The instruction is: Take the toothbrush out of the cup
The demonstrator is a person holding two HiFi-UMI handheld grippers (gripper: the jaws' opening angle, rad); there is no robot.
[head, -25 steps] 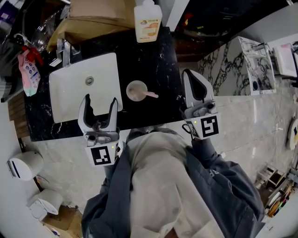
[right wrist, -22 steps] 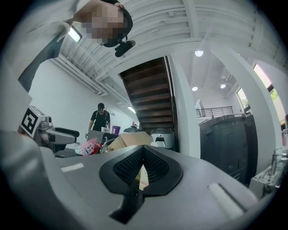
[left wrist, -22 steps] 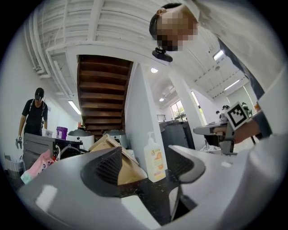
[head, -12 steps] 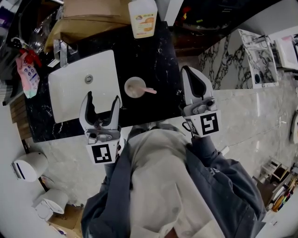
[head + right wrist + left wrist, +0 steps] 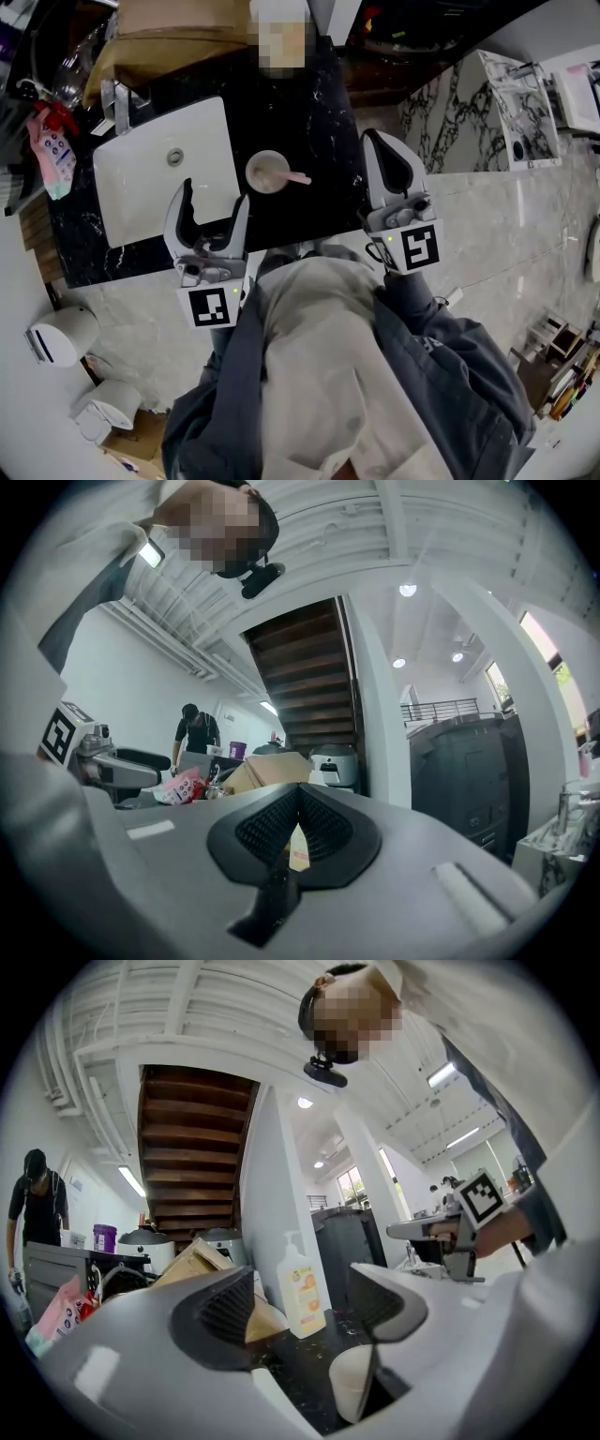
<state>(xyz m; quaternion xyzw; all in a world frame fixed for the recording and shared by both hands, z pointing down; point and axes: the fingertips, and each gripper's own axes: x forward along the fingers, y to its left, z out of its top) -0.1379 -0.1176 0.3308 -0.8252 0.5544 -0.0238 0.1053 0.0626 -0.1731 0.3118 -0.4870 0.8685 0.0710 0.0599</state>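
Observation:
A beige cup (image 5: pixel 266 172) stands on the black marble counter (image 5: pixel 319 112), just right of the sink. A pink toothbrush (image 5: pixel 298 177) lies in it, its end sticking out over the rim to the right. My left gripper (image 5: pixel 214 195) is open and empty, level, at the counter's near edge, below and left of the cup. In the left gripper view, the cup (image 5: pixel 351 1384) shows low between the wide jaws of the left gripper (image 5: pixel 302 1309), partly behind the right one. My right gripper (image 5: pixel 380 142) is shut on nothing, right of the cup at the counter's right end; the right gripper (image 5: pixel 295 829) shows its pads together.
A white sink (image 5: pixel 141 192) with a faucet (image 5: pixel 116 101) fills the counter's left part. A soap bottle (image 5: pixel 302 1288) stands at the back beside a cardboard box (image 5: pixel 178 28). A pink packet (image 5: pixel 52 150) hangs at the left. A person (image 5: pixel 36 1206) stands far off.
My left gripper has edged forward and to the right, toward the cup, still open. The right gripper has kept its place and stays shut.

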